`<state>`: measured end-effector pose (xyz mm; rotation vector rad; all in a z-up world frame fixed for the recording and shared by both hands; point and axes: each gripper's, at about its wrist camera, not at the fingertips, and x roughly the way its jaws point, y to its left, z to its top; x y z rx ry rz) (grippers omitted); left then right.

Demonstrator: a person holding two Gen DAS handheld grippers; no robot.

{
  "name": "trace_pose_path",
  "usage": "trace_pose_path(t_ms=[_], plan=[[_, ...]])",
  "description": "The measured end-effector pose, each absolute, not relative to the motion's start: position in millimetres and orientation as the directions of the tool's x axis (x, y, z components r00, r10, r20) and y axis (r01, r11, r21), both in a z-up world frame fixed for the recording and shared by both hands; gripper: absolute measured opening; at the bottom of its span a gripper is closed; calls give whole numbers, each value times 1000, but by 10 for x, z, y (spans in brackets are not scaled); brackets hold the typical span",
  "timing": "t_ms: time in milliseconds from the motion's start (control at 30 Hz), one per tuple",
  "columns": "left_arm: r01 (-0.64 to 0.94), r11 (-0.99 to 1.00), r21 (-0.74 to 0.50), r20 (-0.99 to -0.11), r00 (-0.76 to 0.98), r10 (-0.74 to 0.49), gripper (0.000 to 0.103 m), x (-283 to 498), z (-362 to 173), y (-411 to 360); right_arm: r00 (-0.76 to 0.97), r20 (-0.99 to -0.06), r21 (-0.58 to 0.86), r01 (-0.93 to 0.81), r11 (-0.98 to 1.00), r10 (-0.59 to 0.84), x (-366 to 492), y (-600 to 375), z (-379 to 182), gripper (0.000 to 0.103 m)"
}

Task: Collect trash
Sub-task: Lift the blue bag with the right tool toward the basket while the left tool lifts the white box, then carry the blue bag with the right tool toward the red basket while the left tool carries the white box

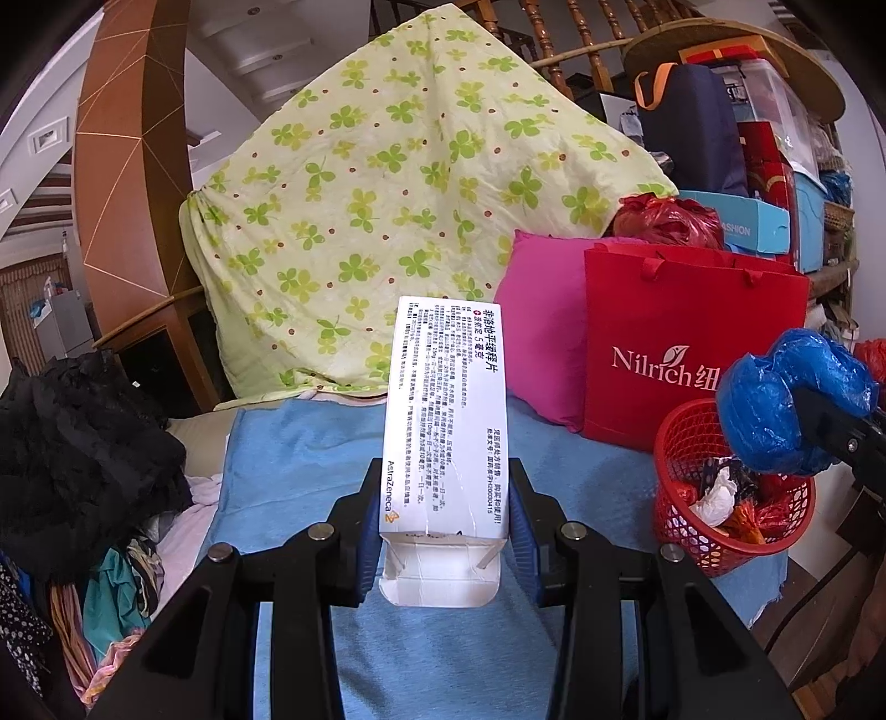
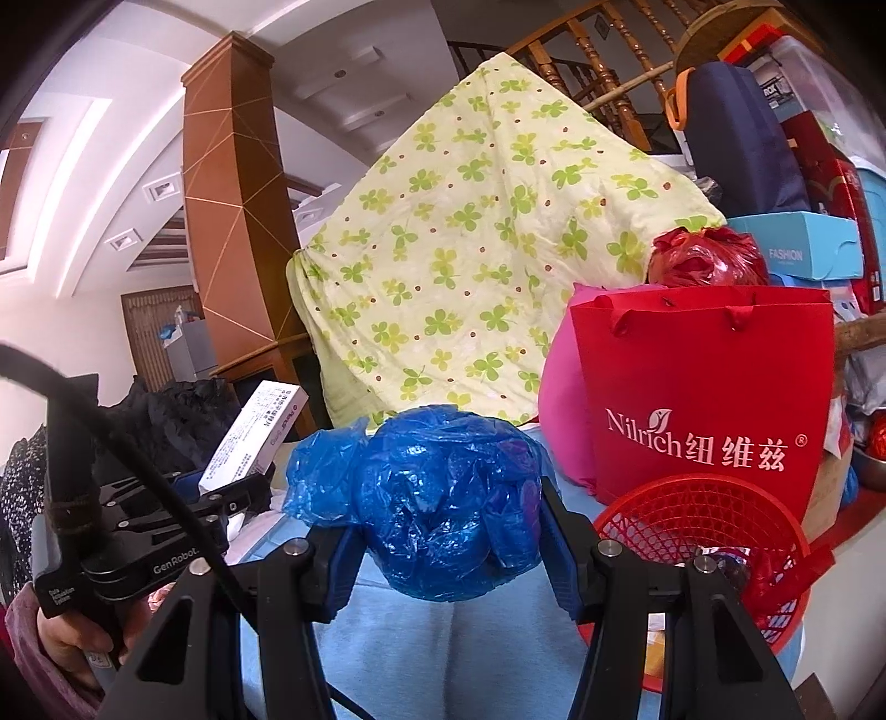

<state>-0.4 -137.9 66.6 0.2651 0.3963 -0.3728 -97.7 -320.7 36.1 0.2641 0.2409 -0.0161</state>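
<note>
The left gripper (image 1: 443,531) is clenched on a white medicine box (image 1: 440,421); its two blue pads press the long sides of the box near the opened end flap, and the box points away from the hand, raised over a light blue cloth (image 1: 310,459). In the right wrist view the same box (image 2: 252,437) stands tilted at the left, held up by the left gripper (image 2: 232,498).

The right gripper (image 2: 448,531) is grasping a crumpled blue plastic bag (image 2: 443,498). The bag bulges out between the fingers and above them. From the left wrist view this blue bag (image 1: 786,404) hangs just above the rim of a red mesh basket (image 1: 692,526), a little toward its far right side.

The red basket stands on the blue cloth at the right. Inside it lie a white crumpled paper (image 1: 720,493) and some red and orange wrappers (image 1: 745,523).

Just behind the basket stands a red paper bag (image 1: 692,343) with white letters "Nilrich". Beside it, on the left, a pink cushion (image 1: 540,332) leans. A red plastic bag (image 1: 664,219) sits behind the top of the paper bag.

Further back a pale quilt with green clover print (image 1: 398,194) rises in a big heap. At the left a pile of black clothing (image 1: 83,454) lies. At the far right boxes are stacked, and a wooden stair railing (image 1: 559,44) runs behind all of it.
</note>
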Motion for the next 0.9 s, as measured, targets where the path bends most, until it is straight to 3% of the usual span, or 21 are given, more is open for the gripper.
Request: trace_pose_path(t_ms=[900], plan=[[442, 874, 204, -443, 837, -320, 42, -33, 578, -1620, 968, -252, 312, 90, 946, -9, -1047, -3481, 244, 59]])
